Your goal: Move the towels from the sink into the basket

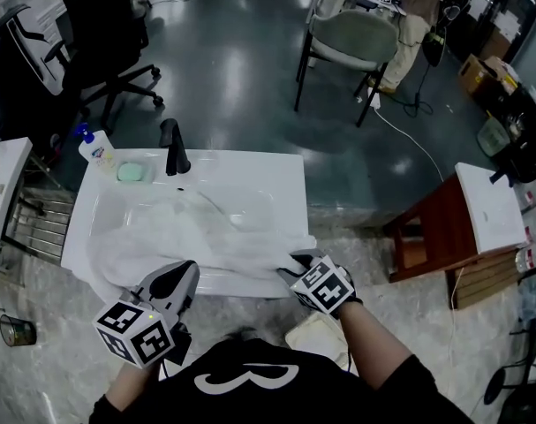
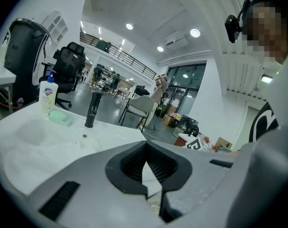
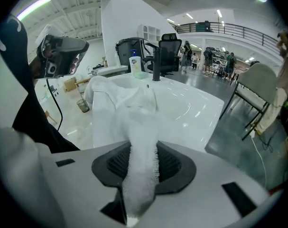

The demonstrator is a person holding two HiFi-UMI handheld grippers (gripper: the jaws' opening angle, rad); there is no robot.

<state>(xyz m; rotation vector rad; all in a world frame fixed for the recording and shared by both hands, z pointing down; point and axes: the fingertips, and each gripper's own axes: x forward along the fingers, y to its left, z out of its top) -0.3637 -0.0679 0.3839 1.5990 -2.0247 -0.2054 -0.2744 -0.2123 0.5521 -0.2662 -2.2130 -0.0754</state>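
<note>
1. The sink (image 1: 281, 175) is holding the white towels (image 1: 188, 237). They are lying heaped in the bowl and spilling over its front rim, so the job is looking barely begun.
2. The right gripper (image 1: 292, 266) is pinching one towel's edge at the front right rim, with its jaws narrowed onto the cloth.
3. The left gripper (image 1: 183, 276) is hovering at the front left rim, its jaws almost together and gripping nothing plainly.
4. The basket is not showing plainly. Lifting, carrying and dropping are probably all remaining.

Two claws (image 1: 177, 276) (image 1: 294, 263), one sink (image 1: 285, 170), one faucet (image 1: 173, 147), one soap bottle (image 1: 95, 148).
</note>
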